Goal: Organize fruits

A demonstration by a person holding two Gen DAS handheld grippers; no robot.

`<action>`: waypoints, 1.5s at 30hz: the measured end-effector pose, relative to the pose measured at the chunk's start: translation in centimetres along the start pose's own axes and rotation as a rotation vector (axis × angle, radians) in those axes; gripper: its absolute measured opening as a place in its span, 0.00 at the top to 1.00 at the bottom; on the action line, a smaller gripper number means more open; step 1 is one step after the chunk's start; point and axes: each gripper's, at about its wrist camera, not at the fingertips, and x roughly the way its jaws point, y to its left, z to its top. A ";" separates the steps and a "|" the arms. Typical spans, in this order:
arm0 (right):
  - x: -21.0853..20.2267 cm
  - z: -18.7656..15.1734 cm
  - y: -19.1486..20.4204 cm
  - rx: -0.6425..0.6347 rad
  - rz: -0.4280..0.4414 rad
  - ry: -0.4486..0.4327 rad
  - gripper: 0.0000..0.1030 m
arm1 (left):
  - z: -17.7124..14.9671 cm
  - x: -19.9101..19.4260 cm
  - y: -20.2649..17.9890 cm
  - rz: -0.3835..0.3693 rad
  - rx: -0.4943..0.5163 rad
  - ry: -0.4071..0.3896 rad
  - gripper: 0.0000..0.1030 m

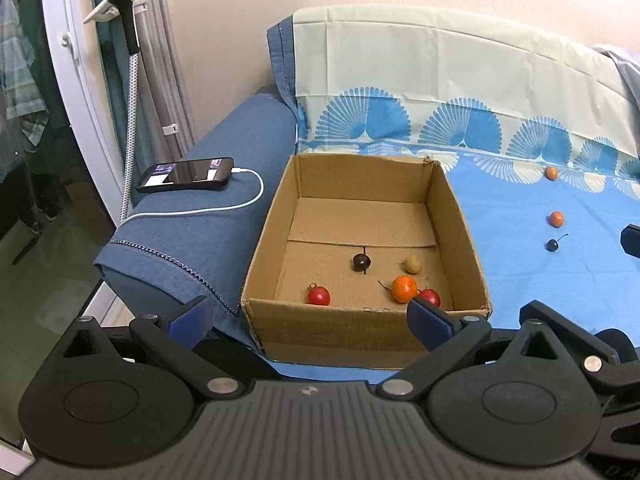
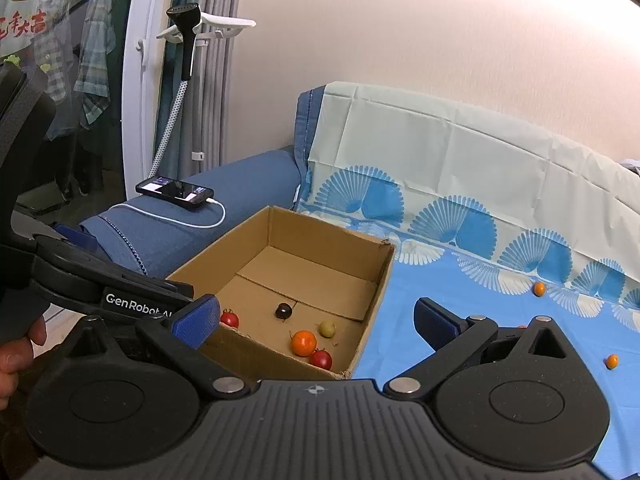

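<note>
An open cardboard box [image 1: 262, 256] [image 2: 374, 312] sits on the blue sheet. Inside lie two red fruits [image 1: 319, 295] [image 1: 431, 297], an orange fruit [image 1: 404, 288] [image 2: 303, 342], a yellow-green fruit [image 1: 412, 264] [image 2: 327, 328] and a dark fruit [image 1: 361, 261] [image 2: 283, 311]. On the sheet to the right lie two orange fruits [image 1: 555, 219] [image 1: 552, 173] and a dark blue fruit with a stem [image 1: 552, 245]. My left gripper [image 1: 310, 318] is open and empty at the box's near wall. My right gripper [image 2: 316, 320] is open and empty above the box's near right corner.
A phone [image 1: 186, 174] [image 2: 175, 192] on a white charging cable lies on the blue sofa arm [image 1: 200, 240] left of the box. A garment steamer pole [image 1: 130, 80] and a glass door stand at far left. Orange fruits [image 2: 539, 289] [image 2: 611, 361] lie on the sheet [image 2: 440, 280].
</note>
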 end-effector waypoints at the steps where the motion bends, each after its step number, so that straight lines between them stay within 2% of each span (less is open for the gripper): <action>1: 0.0 0.0 0.0 -0.001 0.001 0.000 0.01 | 0.0 0.0 0.0 0.002 0.000 0.001 0.00; 22: 0.9 -0.4 -0.2 0.013 0.016 0.028 0.01 | -0.3 1.1 0.0 0.005 0.007 0.035 0.00; 32: 2.1 -0.9 -1.6 0.053 0.015 0.038 0.01 | 0.3 2.6 -1.5 -0.005 0.052 0.072 0.00; 39: 3.2 -2.0 -5.0 0.143 -0.012 0.039 0.01 | 2.1 4.6 -5.1 -0.035 0.132 0.109 0.00; 45: 4.2 -3.1 -10.7 0.251 -0.088 0.054 0.01 | 4.4 7.2 -9.9 -0.105 0.184 0.152 0.00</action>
